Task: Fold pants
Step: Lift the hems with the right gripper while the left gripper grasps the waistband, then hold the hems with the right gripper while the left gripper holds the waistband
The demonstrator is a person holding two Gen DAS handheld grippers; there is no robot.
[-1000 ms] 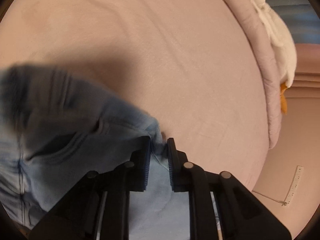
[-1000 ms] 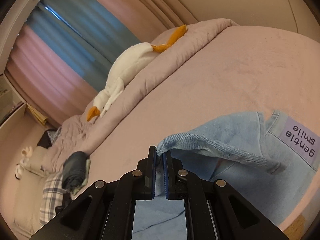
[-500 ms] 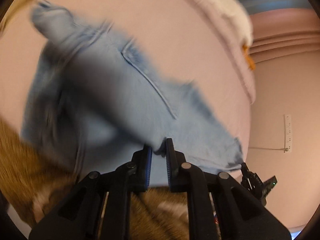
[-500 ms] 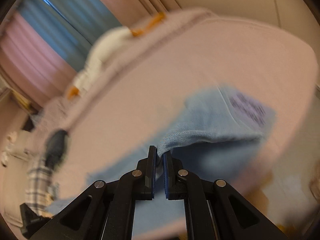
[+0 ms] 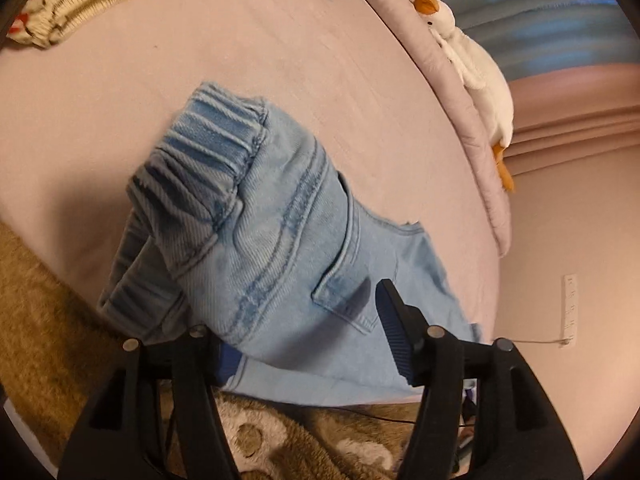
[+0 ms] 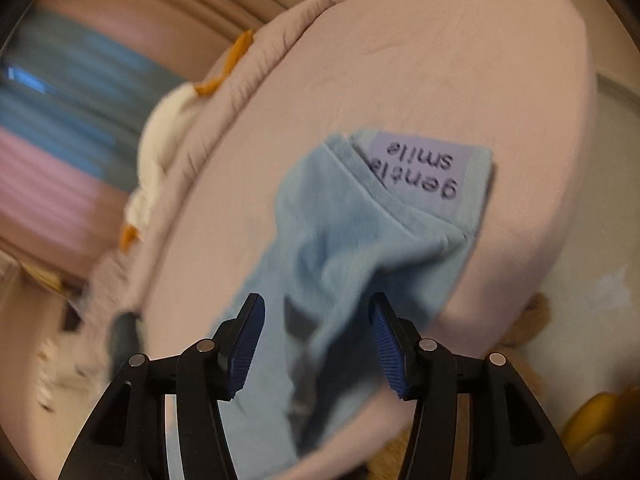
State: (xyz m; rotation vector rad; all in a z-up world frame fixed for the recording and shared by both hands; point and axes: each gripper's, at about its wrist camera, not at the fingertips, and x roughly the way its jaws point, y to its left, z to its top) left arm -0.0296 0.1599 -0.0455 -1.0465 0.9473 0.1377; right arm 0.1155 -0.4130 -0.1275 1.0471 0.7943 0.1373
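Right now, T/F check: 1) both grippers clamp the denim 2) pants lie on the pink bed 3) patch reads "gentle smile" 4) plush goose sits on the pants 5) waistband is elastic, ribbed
1. False: left gripper and right gripper are opening, pads off the pants.
2. True: they rest on the pink bed, near its edge.
3. True: the patch reads "gentle smile".
4. False: the plush goose lies on the quilt edge, apart.
5. True: waistband is ribbed.
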